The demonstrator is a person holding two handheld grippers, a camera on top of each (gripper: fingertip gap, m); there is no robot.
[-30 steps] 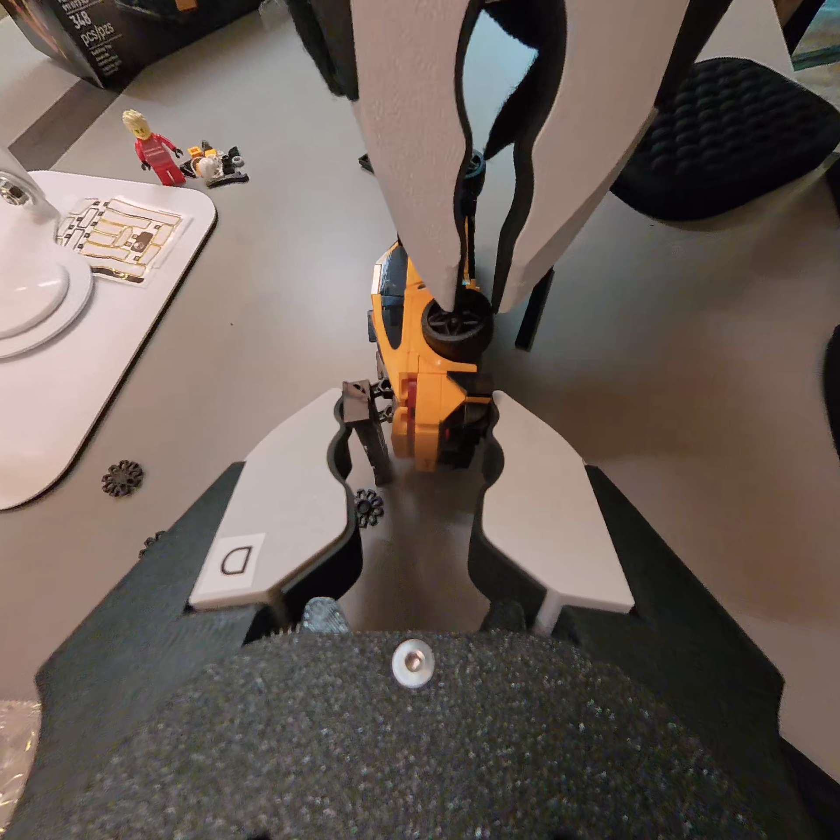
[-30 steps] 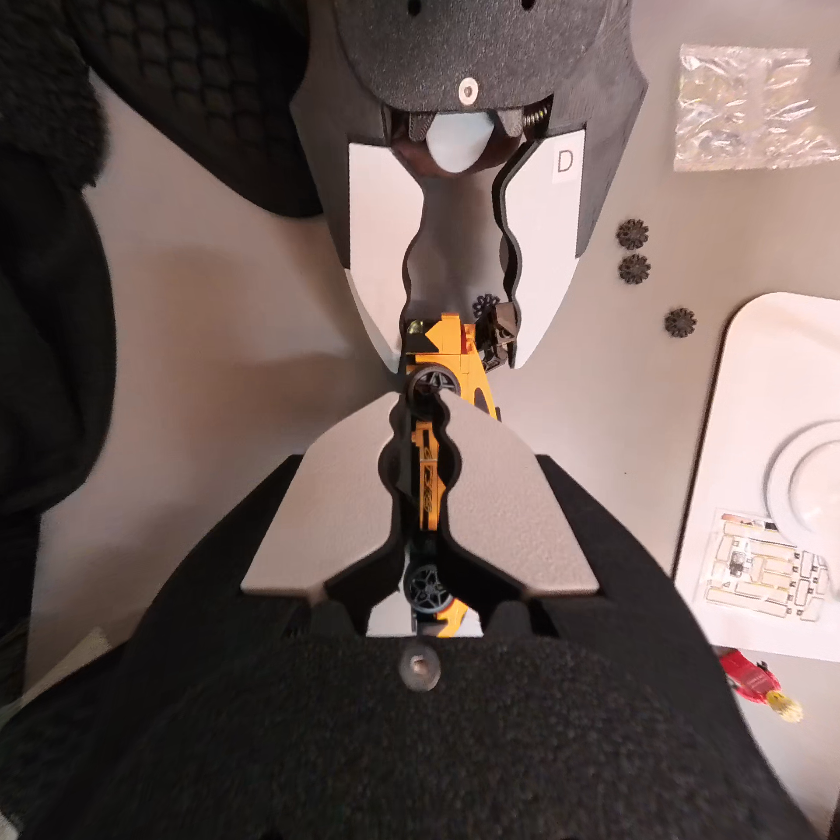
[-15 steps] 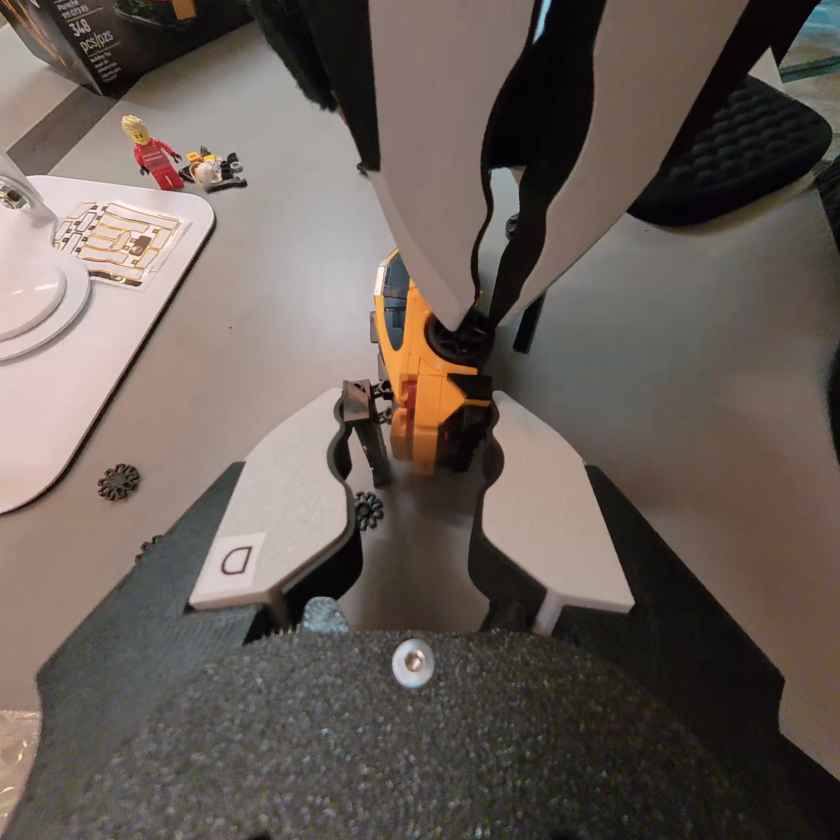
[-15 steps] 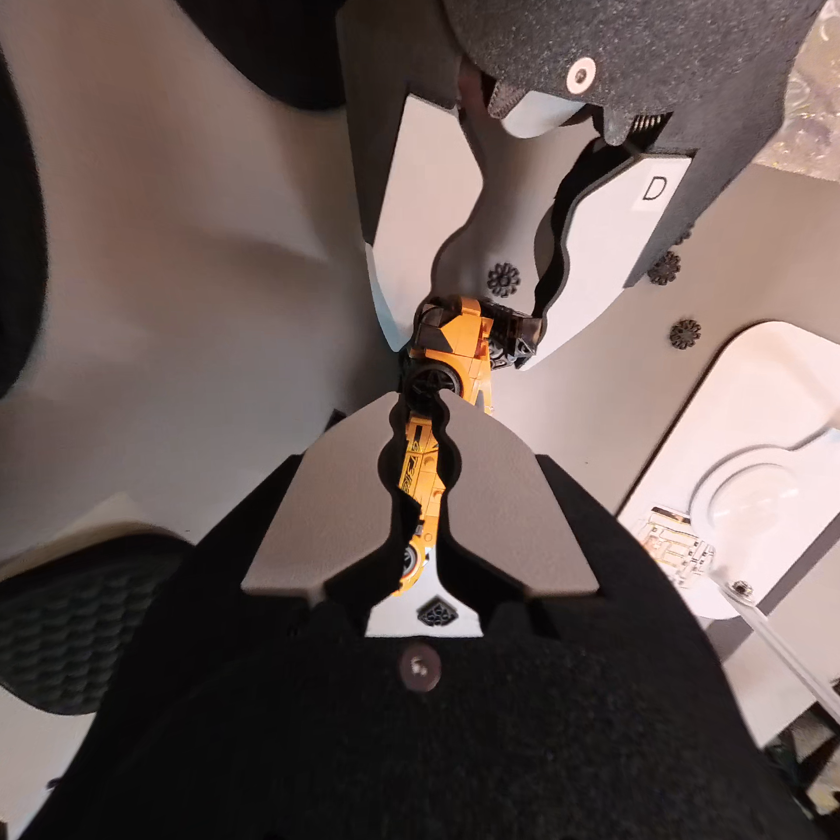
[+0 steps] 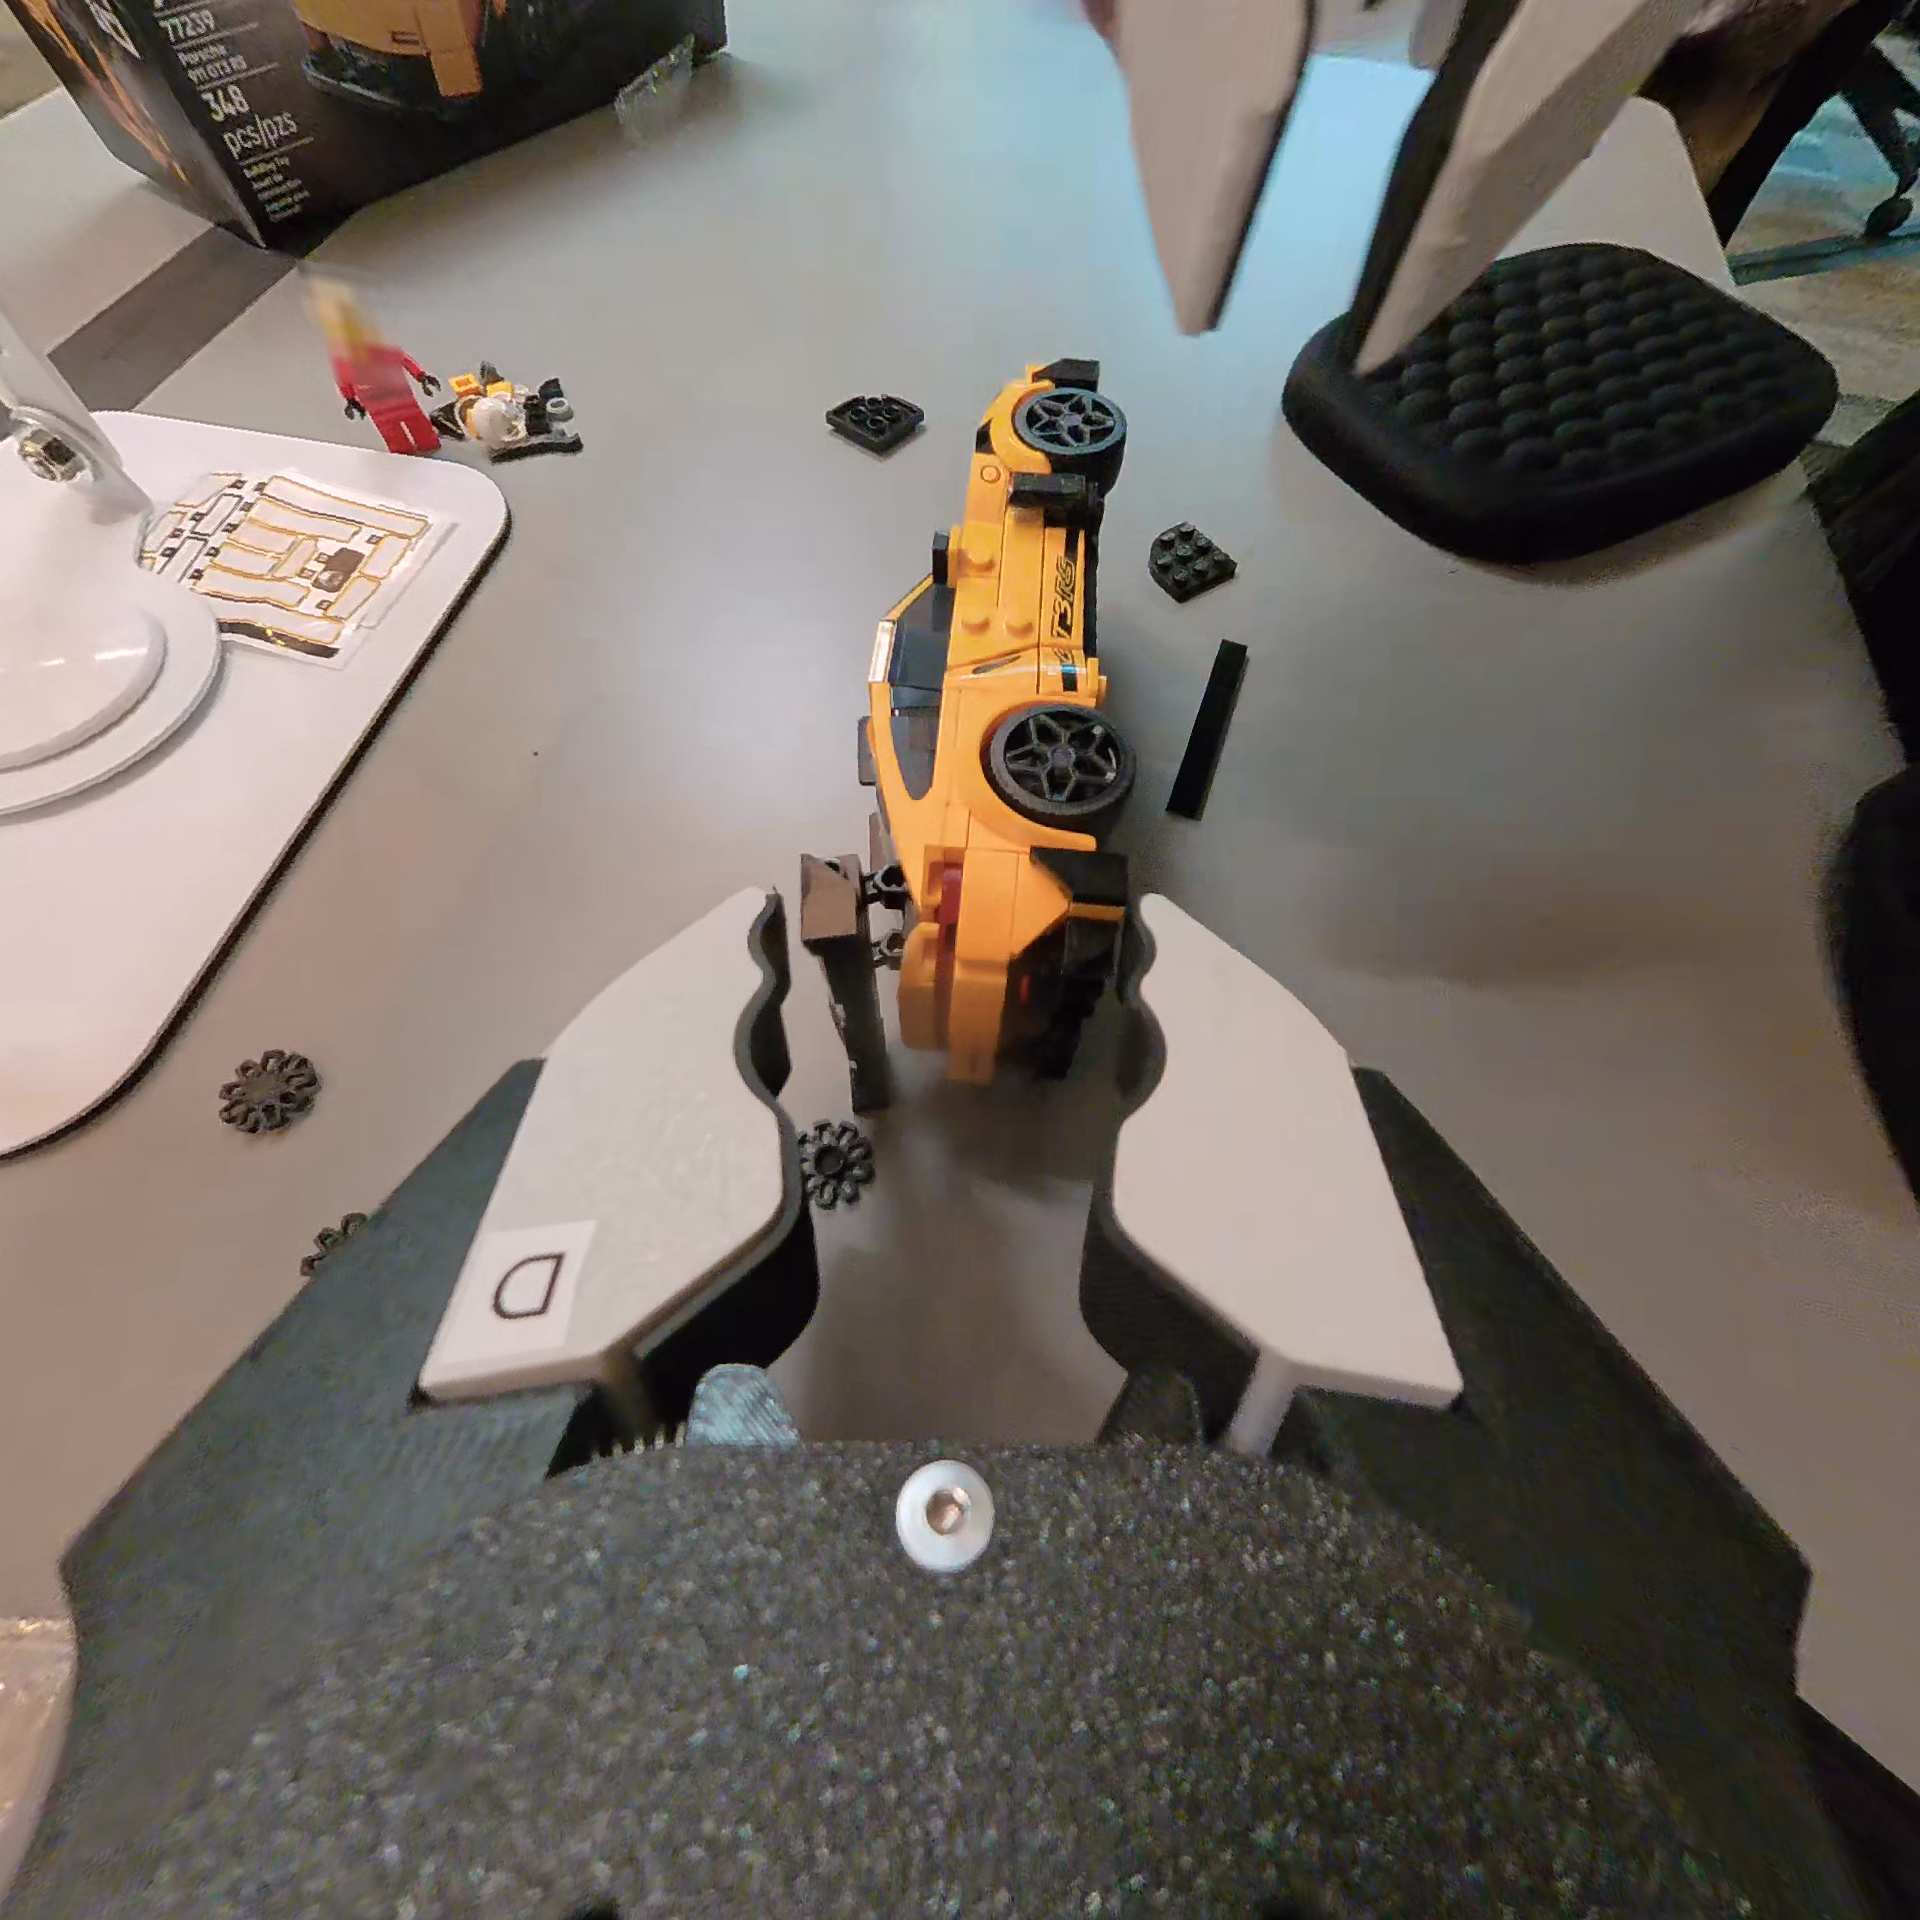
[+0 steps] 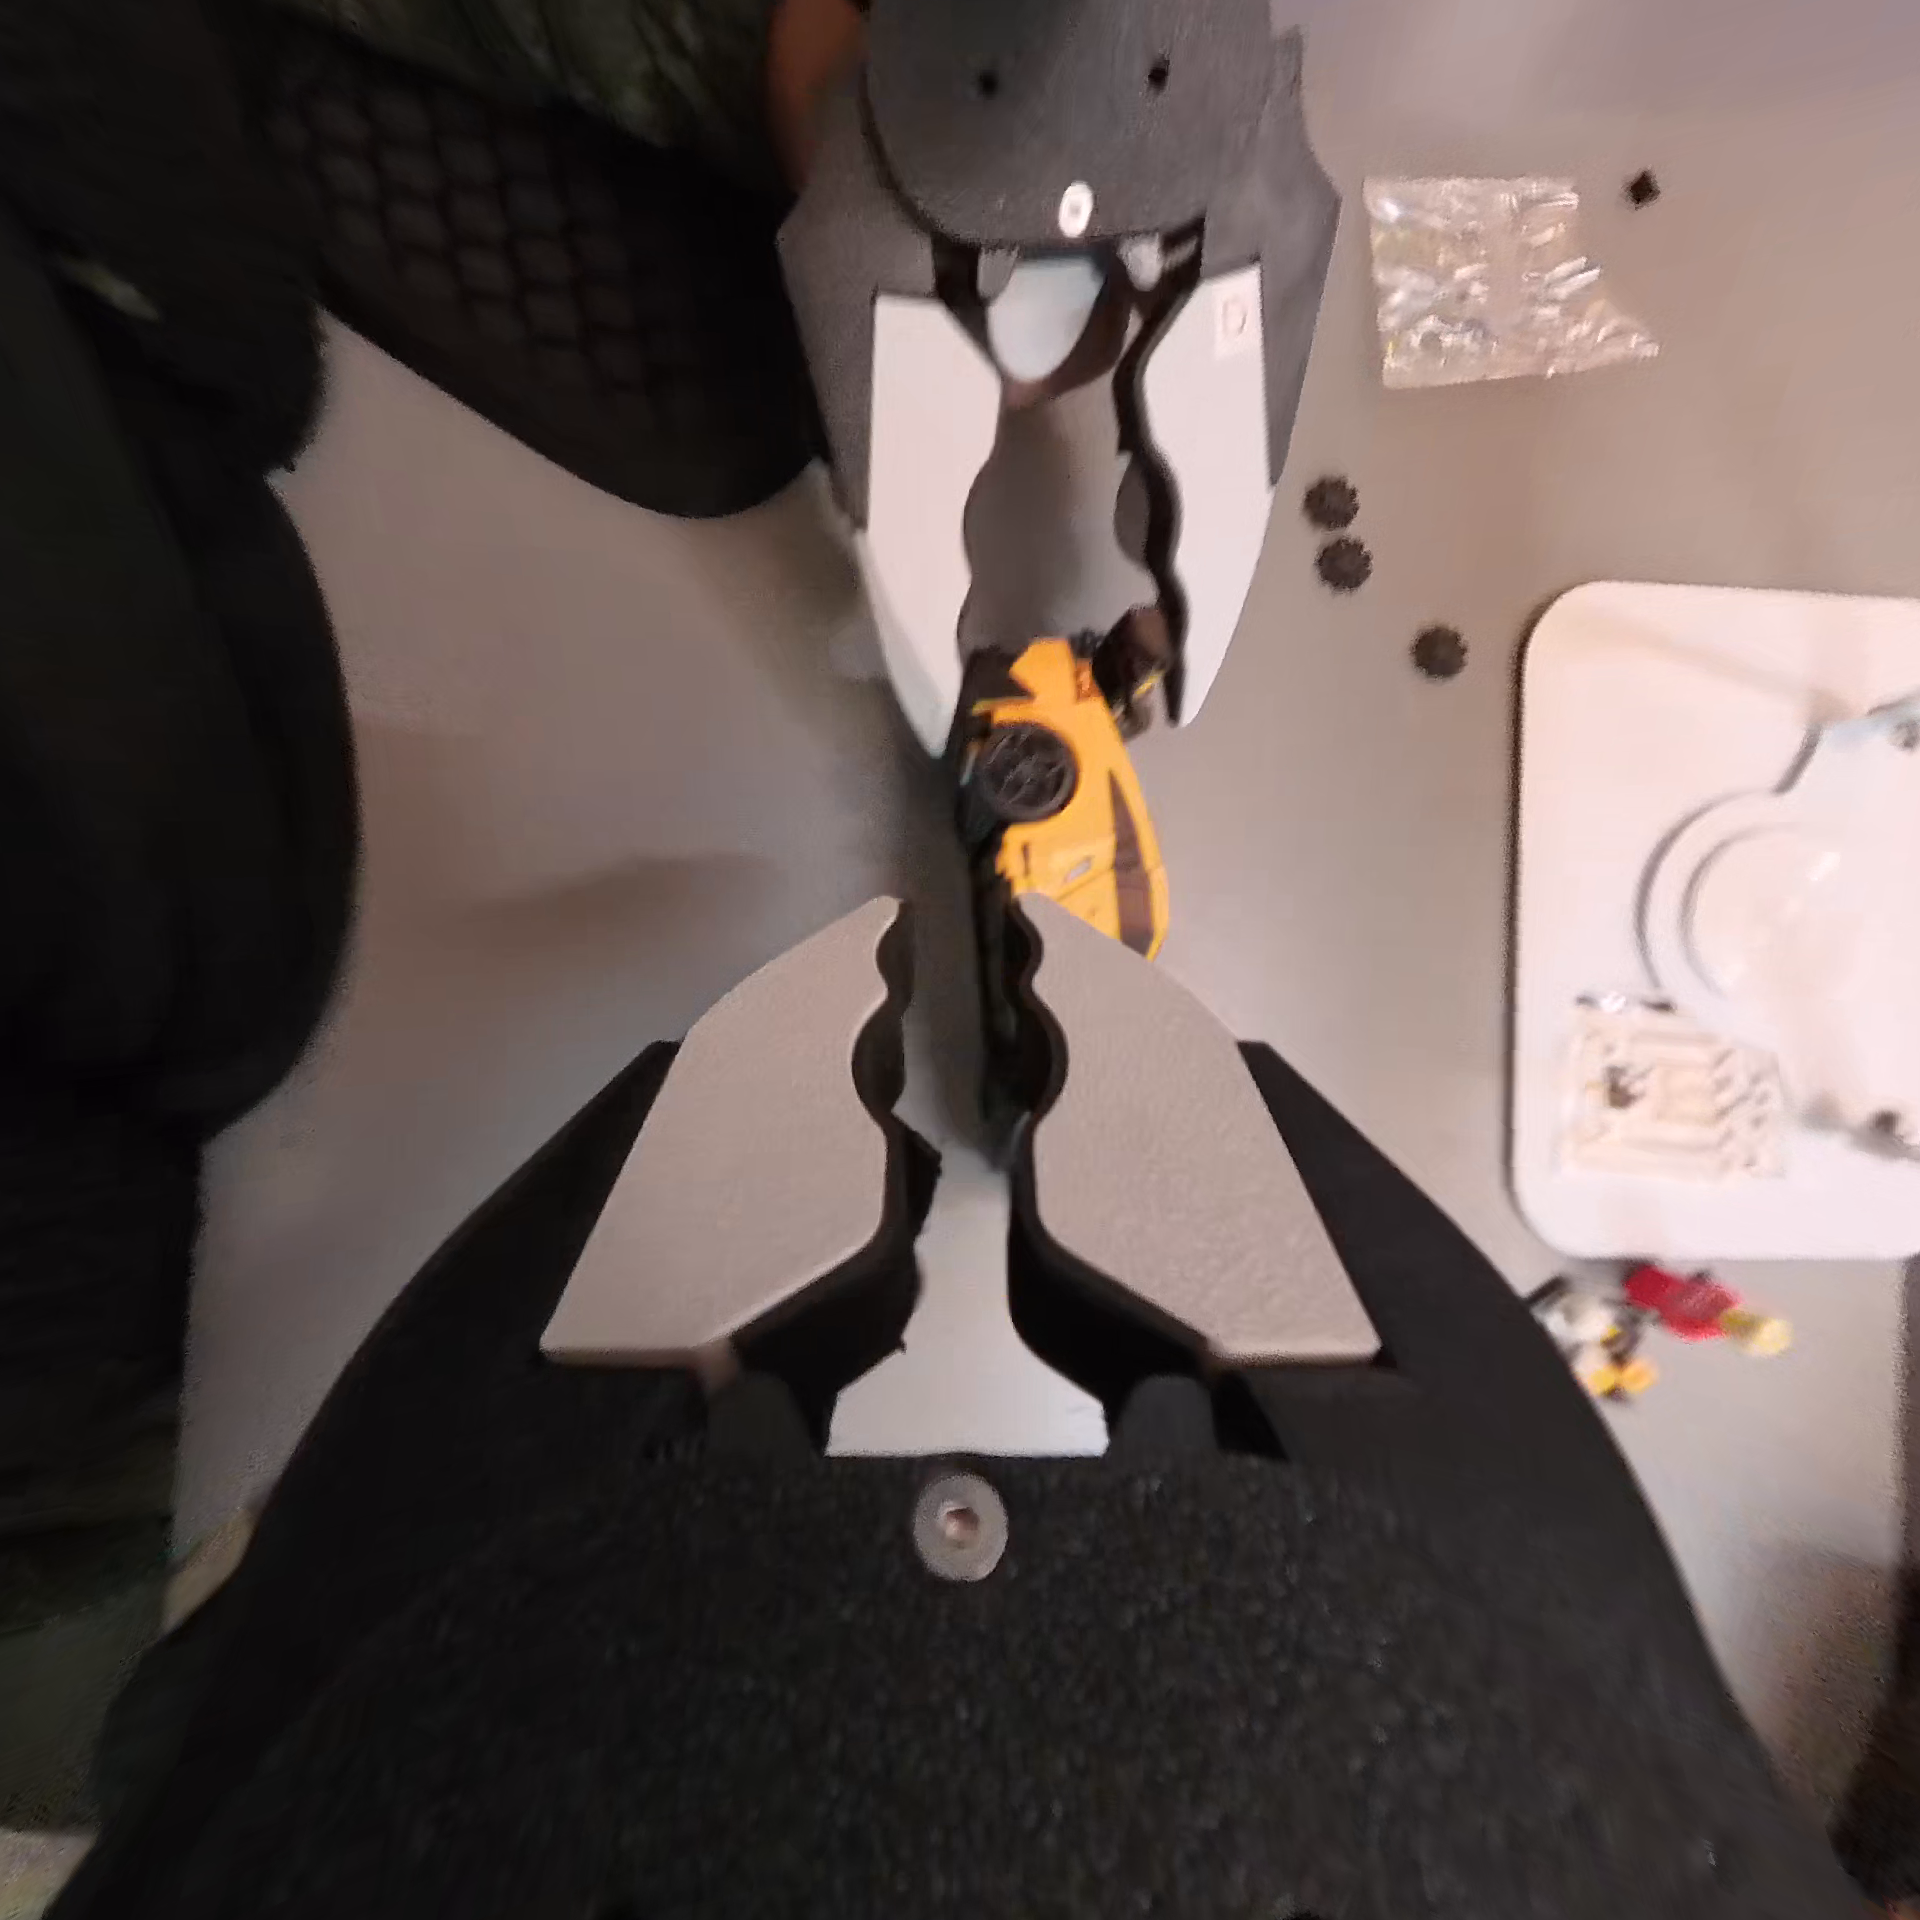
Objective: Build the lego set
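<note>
Fingers of left gripper (image 5: 951, 940): smooth grey plates, wavy black edges, clamped on rear of glossy yellow brick car (image 5: 1003, 727), tipped on its side on matte worktop (image 5: 675, 675). Right gripper (image 6: 961, 914) parted, empty, above car.

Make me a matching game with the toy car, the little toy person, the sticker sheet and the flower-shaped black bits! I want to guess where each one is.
Things:
1. orange car
2. minifigure in red
3. sticker sheet
4. black flower-shaped piece

Places:
A. lying on the white mat
B. on the grey table, beside a small heap of loose parts, near the box
C. on the table between the left gripper's fingers, behind the car
D. tipped on its side, rear end between the left gripper's fingertips

Pairs: 1-D, 2-B, 3-A, 4-C
</note>
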